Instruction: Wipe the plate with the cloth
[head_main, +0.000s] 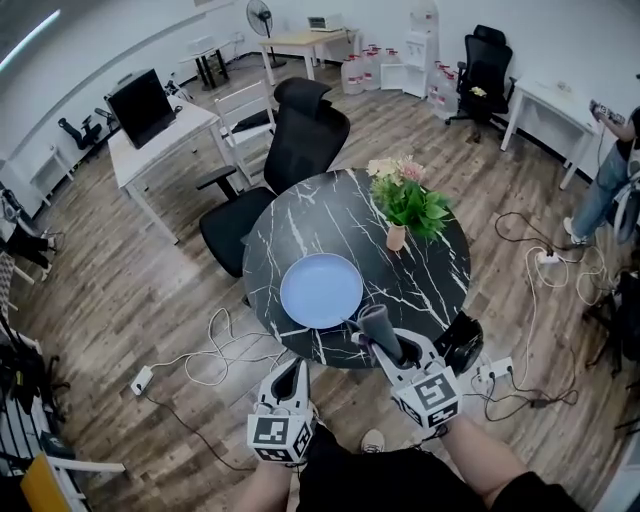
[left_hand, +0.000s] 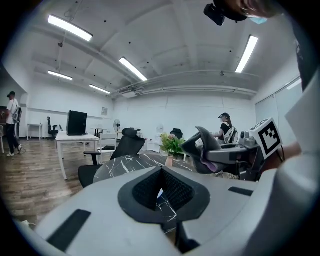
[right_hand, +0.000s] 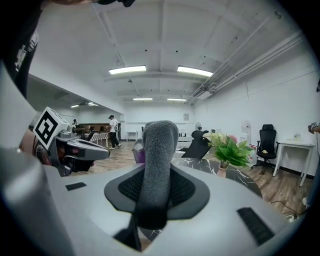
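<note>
A light blue plate (head_main: 321, 290) lies on the near half of the round black marble table (head_main: 300, 220). My right gripper (head_main: 385, 352) hangs over the table's near edge, just right of the plate, shut on a grey cloth (head_main: 378, 325) that sticks up out of its jaws. In the right gripper view the cloth (right_hand: 157, 160) fills the middle between the jaws of the right gripper (right_hand: 155, 197). My left gripper (head_main: 298, 366) is below the table's near edge, left of the right one. It is shut with nothing in it, and its jaws meet in the left gripper view (left_hand: 161, 192).
A potted plant with pink flowers (head_main: 408, 203) stands on the table's far right. A black office chair (head_main: 290, 150) sits behind the table, with a white desk and monitor (head_main: 140, 105) further left. Cables and a power strip (head_main: 142, 379) lie on the wooden floor. A person (head_main: 612, 170) stands at the far right.
</note>
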